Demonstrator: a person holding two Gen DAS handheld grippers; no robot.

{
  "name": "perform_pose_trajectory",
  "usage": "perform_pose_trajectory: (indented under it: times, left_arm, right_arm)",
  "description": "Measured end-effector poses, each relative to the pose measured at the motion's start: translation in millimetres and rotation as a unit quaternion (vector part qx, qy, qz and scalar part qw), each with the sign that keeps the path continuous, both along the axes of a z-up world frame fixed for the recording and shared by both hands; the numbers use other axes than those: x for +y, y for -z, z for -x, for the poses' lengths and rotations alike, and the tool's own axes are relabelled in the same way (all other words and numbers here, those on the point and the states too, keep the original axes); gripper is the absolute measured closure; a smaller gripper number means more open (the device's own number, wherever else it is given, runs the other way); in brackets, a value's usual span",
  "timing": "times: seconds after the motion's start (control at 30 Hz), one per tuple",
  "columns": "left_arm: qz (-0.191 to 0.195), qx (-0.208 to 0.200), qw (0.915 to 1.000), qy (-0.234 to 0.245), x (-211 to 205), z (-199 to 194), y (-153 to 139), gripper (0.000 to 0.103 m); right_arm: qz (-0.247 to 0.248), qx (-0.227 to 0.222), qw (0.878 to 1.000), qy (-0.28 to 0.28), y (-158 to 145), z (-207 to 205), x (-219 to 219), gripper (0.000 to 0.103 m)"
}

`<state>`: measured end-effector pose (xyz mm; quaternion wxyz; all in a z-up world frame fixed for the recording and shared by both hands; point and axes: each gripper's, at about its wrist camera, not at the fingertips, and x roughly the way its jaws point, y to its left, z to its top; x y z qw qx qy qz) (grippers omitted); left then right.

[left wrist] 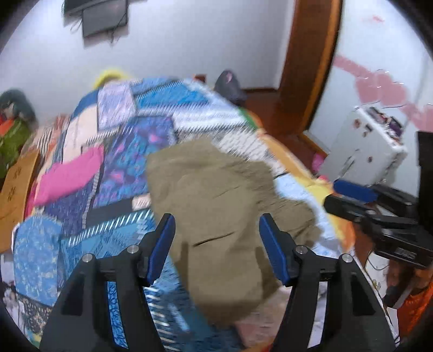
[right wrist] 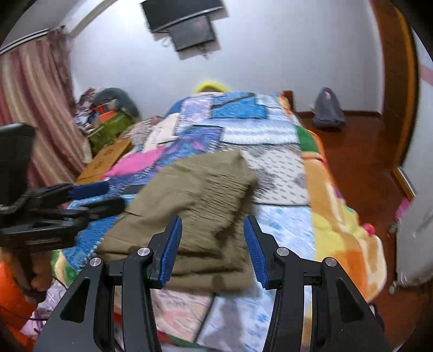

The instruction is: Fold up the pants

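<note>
1. Here the khaki pants [right wrist: 189, 216] lie in a folded bundle on the patchwork blanket [right wrist: 284, 173], near the close end of the bed, with several layers stacked at the near edge.
2. The left gripper [left wrist: 215, 232] hangs over the bundle with its jaws spread apart and nothing pinched between the blue pads [left wrist: 162, 243]; it looks released.
3. The right gripper [right wrist: 212, 238] also stands above the cloth with a gap between its jaws, and no fabric is caught in it.
4. Judging by the stacked layers, the fold looks nearly done. A good finish would be to press the top layer flat, square the edges against each other, and smooth out the puckered waistband side.
5. Lifting straight up, clear of the cloth, should keep a fingertip from snagging a layer and undoing the fold.
6. The blanket is soft and busy with colour, so the bundle may sag or slide a little.
7. Around the bed: a pink garment [left wrist: 67, 176] to the left, a cardboard box [right wrist: 105, 159], striped curtains [right wrist: 35, 103], a wall screen [right wrist: 186, 24], a red-brown wooden floor [right wrist: 357, 151] and a dark bag [right wrist: 328, 108] by the far wall.
</note>
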<state>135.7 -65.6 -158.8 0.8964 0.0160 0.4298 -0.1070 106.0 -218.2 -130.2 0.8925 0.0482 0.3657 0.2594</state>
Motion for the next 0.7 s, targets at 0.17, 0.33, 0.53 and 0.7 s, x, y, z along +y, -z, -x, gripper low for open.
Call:
perform_pose_trajectory:
  times: [0.17, 0.33, 0.53, 0.7]
  left_arm:
    - [-0.012, 0.047, 0.9986, -0.020, 13, -5, 40, 0.039]
    - [-0.010, 0.051, 0.9986, -0.012, 18, 5, 54, 0.039]
    - [-0.024, 0.016, 0.9991, -0.032, 46, -4, 22, 0.039]
    - [-0.049, -0.014, 0.9980, -0.038, 63, -39, -1, 0.037]
  right_arm:
    - [0.031, 0.030, 0.998, -0.037, 34, -11, 37, 0.059]
    - [0.066, 0.033, 0.996, -0.046, 57, -6, 47, 0.058]
    - [0.053, 0.049, 0.997, -0.022, 51, -6, 21, 0.058]
    - [-0.013, 0.071, 0.997, 0.018, 48, -3, -6, 0.051]
